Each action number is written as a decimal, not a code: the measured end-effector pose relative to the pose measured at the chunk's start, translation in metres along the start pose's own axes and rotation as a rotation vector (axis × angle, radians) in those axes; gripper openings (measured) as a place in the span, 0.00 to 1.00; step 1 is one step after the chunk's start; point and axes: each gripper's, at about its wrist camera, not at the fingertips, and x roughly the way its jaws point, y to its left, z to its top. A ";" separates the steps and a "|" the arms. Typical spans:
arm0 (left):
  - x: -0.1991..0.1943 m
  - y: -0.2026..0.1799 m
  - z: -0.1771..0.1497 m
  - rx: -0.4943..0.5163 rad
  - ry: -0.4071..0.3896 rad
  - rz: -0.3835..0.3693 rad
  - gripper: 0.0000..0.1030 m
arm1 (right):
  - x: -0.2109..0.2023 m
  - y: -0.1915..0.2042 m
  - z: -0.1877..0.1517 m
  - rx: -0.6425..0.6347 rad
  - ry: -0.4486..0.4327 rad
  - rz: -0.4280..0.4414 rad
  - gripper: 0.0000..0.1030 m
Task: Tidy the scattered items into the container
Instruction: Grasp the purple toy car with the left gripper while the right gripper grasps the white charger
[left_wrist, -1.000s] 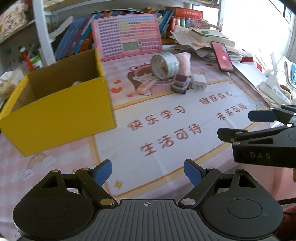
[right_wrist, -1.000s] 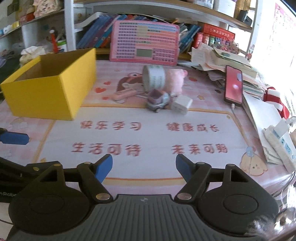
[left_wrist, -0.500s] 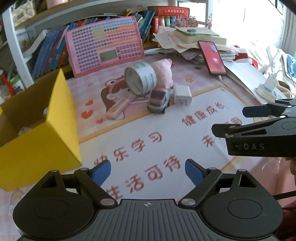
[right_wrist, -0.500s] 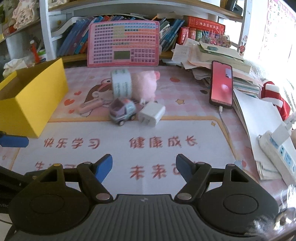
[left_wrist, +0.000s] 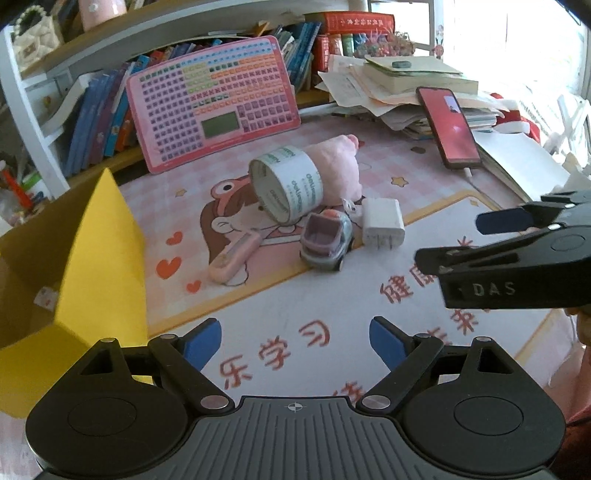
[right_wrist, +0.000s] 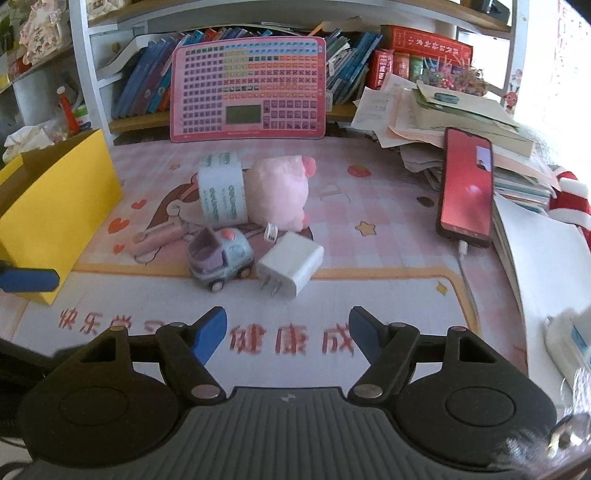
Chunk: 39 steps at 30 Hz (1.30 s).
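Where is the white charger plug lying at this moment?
In the right wrist view the white charger plug lies near the middle of the mat, right of the toy truck, in front of the pink plush pig.

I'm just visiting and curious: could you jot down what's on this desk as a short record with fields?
container: yellow box, left of the pile
pile: tape roll leaning on pink plush pig; toy car beside white charger; pink stick-shaped thing
left gripper: open, empty
right gripper: open, empty, jaws just closing a little
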 end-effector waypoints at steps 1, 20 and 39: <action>0.004 -0.001 0.003 0.000 -0.003 0.004 0.87 | 0.005 -0.001 0.003 0.000 0.002 0.000 0.69; 0.064 -0.010 0.044 0.018 0.006 -0.021 0.75 | 0.084 -0.016 0.040 0.011 0.074 0.035 0.50; 0.114 -0.017 0.063 -0.013 0.011 -0.100 0.54 | 0.102 -0.039 0.048 -0.023 0.082 -0.010 0.49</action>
